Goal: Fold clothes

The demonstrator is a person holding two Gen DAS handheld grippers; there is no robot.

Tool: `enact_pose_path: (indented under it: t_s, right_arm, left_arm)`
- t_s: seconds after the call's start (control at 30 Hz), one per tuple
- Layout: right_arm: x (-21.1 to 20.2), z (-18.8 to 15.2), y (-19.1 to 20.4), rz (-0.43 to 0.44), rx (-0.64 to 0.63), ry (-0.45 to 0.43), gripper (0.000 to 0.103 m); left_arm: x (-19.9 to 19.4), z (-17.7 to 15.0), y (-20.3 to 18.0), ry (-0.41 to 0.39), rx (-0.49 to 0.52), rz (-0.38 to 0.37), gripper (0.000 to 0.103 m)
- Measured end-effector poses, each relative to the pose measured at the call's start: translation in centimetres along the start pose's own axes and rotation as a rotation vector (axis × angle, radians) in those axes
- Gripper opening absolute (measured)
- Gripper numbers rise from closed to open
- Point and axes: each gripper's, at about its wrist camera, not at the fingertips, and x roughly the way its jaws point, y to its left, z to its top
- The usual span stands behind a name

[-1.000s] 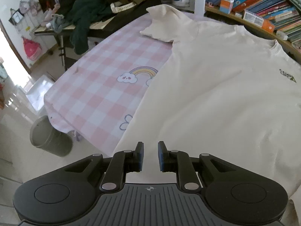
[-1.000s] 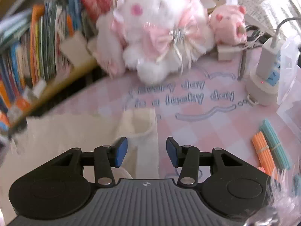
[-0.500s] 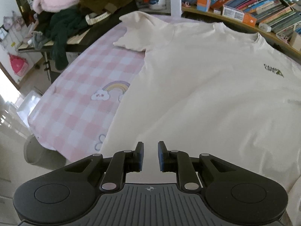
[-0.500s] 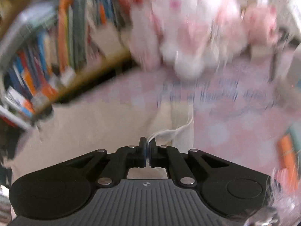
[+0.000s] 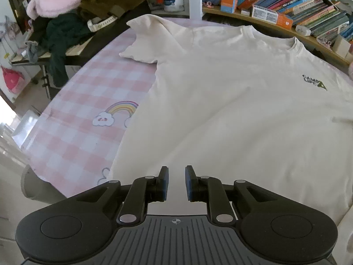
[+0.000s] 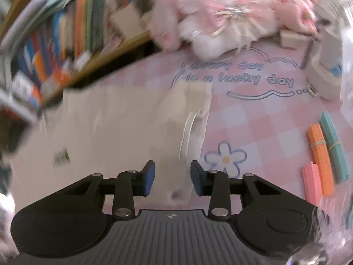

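T-shirt, cream, short-sleeved, lies spread face-up on the counter, which carries a pink-and-white checked cloth with a rainbow print. Collar sits at the far side by the bookshelf; a small chest logo shows. No fold made yet, as far as these views tell.

Left gripper: fingers stand a little apart with nothing pinched; the shirt's near hem area shows through the gap, below them. The shirt's left side edge runs just to the left of them.

Right gripper: fingers are opening. The right sleeve and the side edge of the shirt lie beyond and beneath them, but the pads do not press on cloth. View is motion-blurred; exact cloth layering near the fingers cannot be told. Bundles of coloured sticks lie on the counter to the right, well apart from the sleeve; plush toys sit at the far edge.

Judgement on step in hand: securing the sleeve for the first inward fold. To do it well:
- take the sleeve at its outer cuff edge, catching both layers, not the checked cloth beneath;
- confirm the pinch before lifting;
- carry the sleeve flat across the chest, keeping the fold line straight from shoulder toward hem;
- keep the left gripper steady near the hem so the body does not drag.
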Motion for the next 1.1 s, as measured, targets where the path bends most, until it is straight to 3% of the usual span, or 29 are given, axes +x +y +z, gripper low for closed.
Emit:
enact_pose_path:
  t_s: [0.03,0.1,0.2,0.3,0.37,0.4,0.47,0.53,0.73,0.9,0.93,0.97,1.1]
  right_arm:
    - [-0.1,-0.3,0.6,-0.022,-0.057,0.0,0.003]
    - [-1.3,-0.6,1.1,-0.034,-0.101,-0.027,0.001]
    - [-4.2,-0.8,0.3,0.046,-0.008,-0.106,0.001]
    - [-3.2,-1.4,-0.2,0.021,0.015,-0.001,0.001]
    - [-2.6,-1.7,-0.6,-0.019,0.016,0.028,0.006]
    - [-2.8,-1.4,-0.6,-0.024,0.026,-0.006,0.01]
    - [-2.7,-0.7,-0.4,0.002,0.042,-0.047,0.039]
    - [-2.0,-0.1,-0.2,0.005,0.046,-0.059,0.04]
    - [2.0,2.7,2.0,-0.196,-0.091,-0.115,0.04]
    - [4.8,4.5,2.6,-0.263,-0.179,-0.034,0.044]
    - [4.9,4.5,2.9,-0.274,-0.213,-0.023,0.036]
    - [4.8,4.4,3.0,-0.263,-0.235,-0.015,0.021]
    - [5.3,5.0,3.0,-0.289,-0.277,-0.03,0.015]
  left_arm:
    - [0.1,0.1,-0.1,0.0,0.003,-0.004,0.017]
    - [0.2,0.3,-0.3,-0.006,0.013,-0.008,0.017]
    - [0.3,0.5,-0.6,-0.021,0.018,-0.023,0.017]
    - [0.9,0.5,-0.7,-0.005,0.017,-0.031,0.017]
    - [1.2,0.5,-1.0,0.003,0.024,-0.031,0.017]
    - [1.3,0.4,-1.1,0.005,0.027,-0.036,0.017]
    - [1.5,0.5,-1.3,0.01,0.037,-0.04,0.017]
    - [1.5,0.7,-1.5,0.006,0.043,-0.04,0.017]
    - [1.3,0.9,-1.6,-0.004,0.051,-0.042,0.017]
    - [0.7,0.5,-0.9,-0.002,0.026,-0.022,0.017]
    - [0.6,0.3,-0.6,-0.002,0.016,-0.017,0.017]
    - [0.6,0.1,-0.3,0.001,0.005,-0.011,0.017]
    - [0.5,-0.6,0.7,0.019,-0.03,0.01,0.017]
